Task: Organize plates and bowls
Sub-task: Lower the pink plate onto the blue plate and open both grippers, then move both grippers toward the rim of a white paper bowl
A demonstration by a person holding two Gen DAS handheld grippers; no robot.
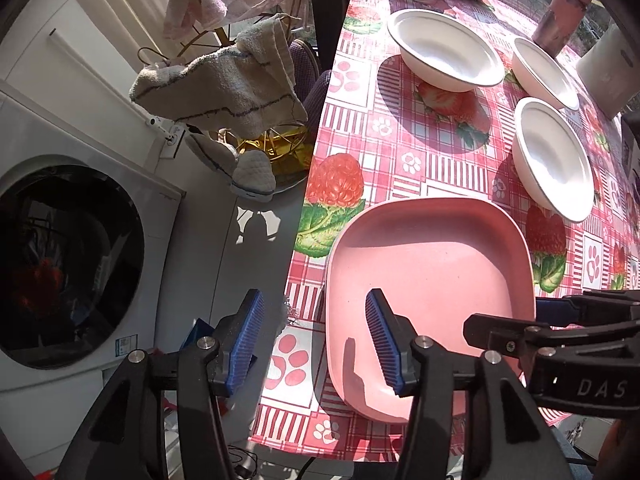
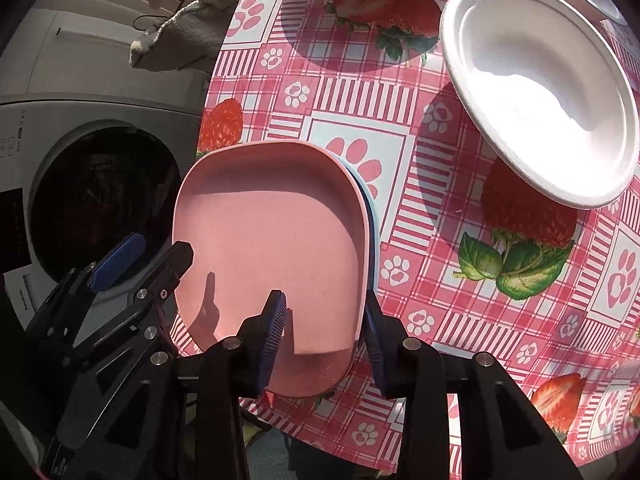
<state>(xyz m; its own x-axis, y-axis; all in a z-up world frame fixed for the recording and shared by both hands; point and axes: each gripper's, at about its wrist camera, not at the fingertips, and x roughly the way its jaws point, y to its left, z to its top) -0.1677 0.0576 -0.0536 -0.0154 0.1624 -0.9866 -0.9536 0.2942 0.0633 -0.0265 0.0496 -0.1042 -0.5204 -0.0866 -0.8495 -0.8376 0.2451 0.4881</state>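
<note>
A pink rounded-square plate [image 1: 432, 280] lies at the table's near left edge, stacked on a blue plate whose rim [image 2: 370, 216] shows in the right wrist view. My left gripper [image 1: 316, 344] is open, straddling the pink plate's left rim, one finger off the table edge. My right gripper [image 2: 326, 332] is open with its fingers either side of the pink plate's [image 2: 272, 240] right rim. Three white bowls [image 1: 444, 50], [image 1: 546, 72], [image 1: 554, 158] stand further back on the table; the nearest also shows in the right wrist view [image 2: 540, 92].
The table carries a pink strawberry-print cloth [image 1: 404, 152]. A washing machine [image 1: 68, 264] stands left of the table, with towels [image 1: 224, 84] on a rack behind it. A pink bottle [image 1: 564, 8] and a white container [image 1: 608, 68] stand at the back right.
</note>
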